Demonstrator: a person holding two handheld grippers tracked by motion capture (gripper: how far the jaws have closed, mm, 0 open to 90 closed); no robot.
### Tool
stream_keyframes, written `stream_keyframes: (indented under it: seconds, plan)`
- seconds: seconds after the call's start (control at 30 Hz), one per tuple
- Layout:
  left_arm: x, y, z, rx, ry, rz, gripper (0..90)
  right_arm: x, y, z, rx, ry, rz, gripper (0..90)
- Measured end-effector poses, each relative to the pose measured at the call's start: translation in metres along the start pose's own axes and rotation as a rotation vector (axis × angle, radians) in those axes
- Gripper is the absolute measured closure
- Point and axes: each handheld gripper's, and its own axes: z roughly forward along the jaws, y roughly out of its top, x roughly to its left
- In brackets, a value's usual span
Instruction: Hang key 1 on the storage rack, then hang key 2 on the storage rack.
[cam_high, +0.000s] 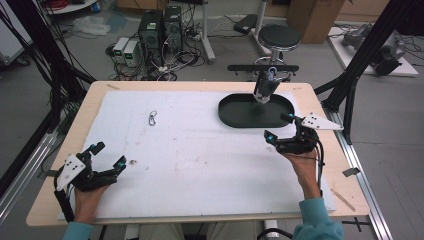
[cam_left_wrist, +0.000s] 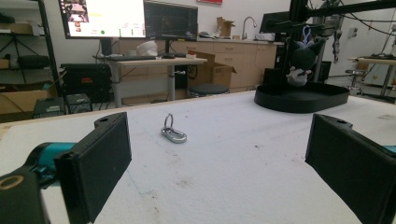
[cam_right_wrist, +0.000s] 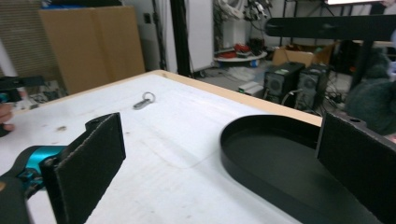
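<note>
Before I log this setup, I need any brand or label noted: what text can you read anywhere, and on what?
No text can be read.
Monitor screens behind the table: content too blurred.
Red sign on the wall: too small.
Carabiner, black tray, left gripper and right gripper: no markings visible.

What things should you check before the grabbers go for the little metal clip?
1. Left gripper open: ok, jaws stand wide apart in the left gripper view.
2. Right gripper open: ok, jaws apart, nothing between them.
3. Clip free to pick: ok, it lies alone on the white mat, touching nothing else.
4. Clip in front of the left gripper: ok, it sits between the jaws' line of sight, farther off.
5. Tray empty: ok, its floor looks bare.
6. Plush toy hanging above the tray, clear of it: cannot tell whether it touches the tray.
</note>
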Motion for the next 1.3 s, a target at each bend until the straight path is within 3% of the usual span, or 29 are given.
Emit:
stream_keyframes:
  seconds: [0.2, 0.43, 0.5, 0.87, 1.3]
  plan:
    - [0.0, 0.0, 0.0, 0.0, 0.001, 0.001, 7.1, 0.017, -0.009, -0.003, -0.062, 0.053, -0.045, 0.7]
    - [0.0, 0.0, 0.0, 0.001, 0.001, 0.011, 7.1, 0.033, -0.019, -0.003, -0.086, 0.092, -0.084, 0.7]
    - [0.0, 0.0, 0.0, 0.002, 0.002, 0.012, 7.2, 0.034, -0.02, -0.002, -0.055, 0.084, -0.095, 0.7]
    - [-0.001, 0.0, 0.0, 0.002, 0.003, 0.012, 7.1, 0.037, -0.022, -0.003, -0.08, 0.108, -0.078, 0.6]
    - [0.001, 0.0, 0.0, 0.001, 0.017, -0.01, 7.2, 0.039, -0.025, 0.004, -0.059, 0.112, -0.073, 0.7]
